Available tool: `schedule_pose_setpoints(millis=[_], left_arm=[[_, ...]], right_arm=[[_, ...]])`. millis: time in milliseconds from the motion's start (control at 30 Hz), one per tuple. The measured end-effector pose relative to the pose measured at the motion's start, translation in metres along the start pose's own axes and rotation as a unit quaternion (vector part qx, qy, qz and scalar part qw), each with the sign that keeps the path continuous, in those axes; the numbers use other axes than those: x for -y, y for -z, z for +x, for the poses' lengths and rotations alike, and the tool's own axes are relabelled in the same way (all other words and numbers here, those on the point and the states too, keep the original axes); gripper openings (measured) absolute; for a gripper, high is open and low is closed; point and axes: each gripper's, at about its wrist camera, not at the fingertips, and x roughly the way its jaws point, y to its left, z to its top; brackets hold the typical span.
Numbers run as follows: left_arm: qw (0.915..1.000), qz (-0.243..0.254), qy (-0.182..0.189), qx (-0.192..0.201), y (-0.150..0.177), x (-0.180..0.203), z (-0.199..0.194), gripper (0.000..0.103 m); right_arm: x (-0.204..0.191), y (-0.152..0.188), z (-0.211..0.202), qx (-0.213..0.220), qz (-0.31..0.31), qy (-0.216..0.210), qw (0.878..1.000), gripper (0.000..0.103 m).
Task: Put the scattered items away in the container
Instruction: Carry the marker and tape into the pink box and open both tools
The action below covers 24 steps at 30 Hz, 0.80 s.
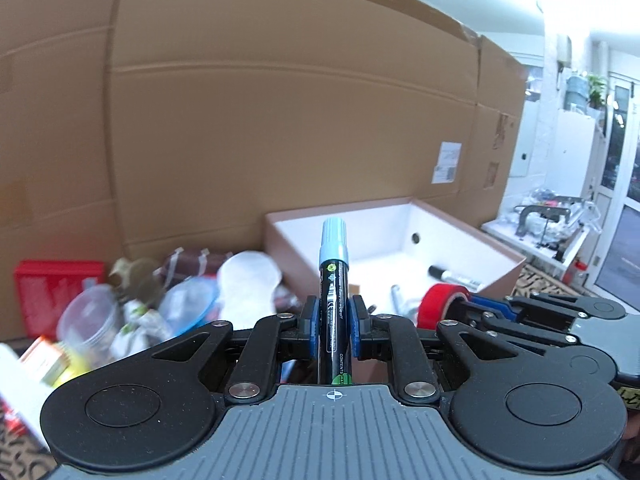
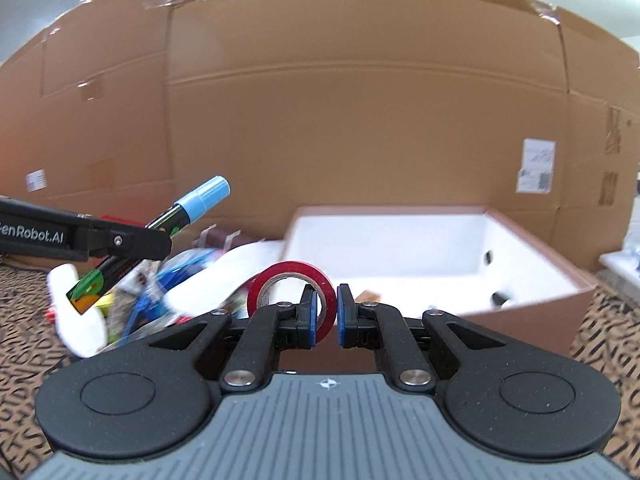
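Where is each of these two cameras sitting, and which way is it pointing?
Left wrist: sits on the left gripper, looking along its fingers, shut on a blue-capped marker, toward the white box; the right gripper shows alongside.
Right wrist: sits on the right gripper, shut on red tape, facing the same box; the left gripper enters at left.
Shared: box, marker, tape, cardboard wall.

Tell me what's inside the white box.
The white box holds a black marker and a pale cylindrical item. Its near floor is hidden behind the red tape roll and tongs.
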Motion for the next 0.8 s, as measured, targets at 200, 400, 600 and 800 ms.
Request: schedule_pose_setpoints(millis=[200, 400, 600, 800], left_arm=[[0.9996, 0.010, 0.018, -0.019, -0.020, 0.016, 0.052, 0.012], [0.9986, 0.007, 0.026, -0.045, -0.029, 0.023, 0.105, 0.012], [0.9974, 0.004, 0.021, -0.069, -0.028, 0.021, 0.138, 0.012], [0.9963, -0.001, 0.014, -0.084, -0.023, 0.015, 0.155, 0.012]], right_arm=[[0.035, -0.009, 0.034, -0.009, 0.016, 0.042, 0.999, 0.012], [0.058, -0.004, 0.070, -0.032, 0.033, 0.063, 0.997, 0.012], [0.067, 0.002, 0.092, -0.046, 0.039, 0.067, 0.996, 0.012], [0.067, 0.002, 0.101, -0.052, 0.032, 0.071, 0.996, 0.012]])
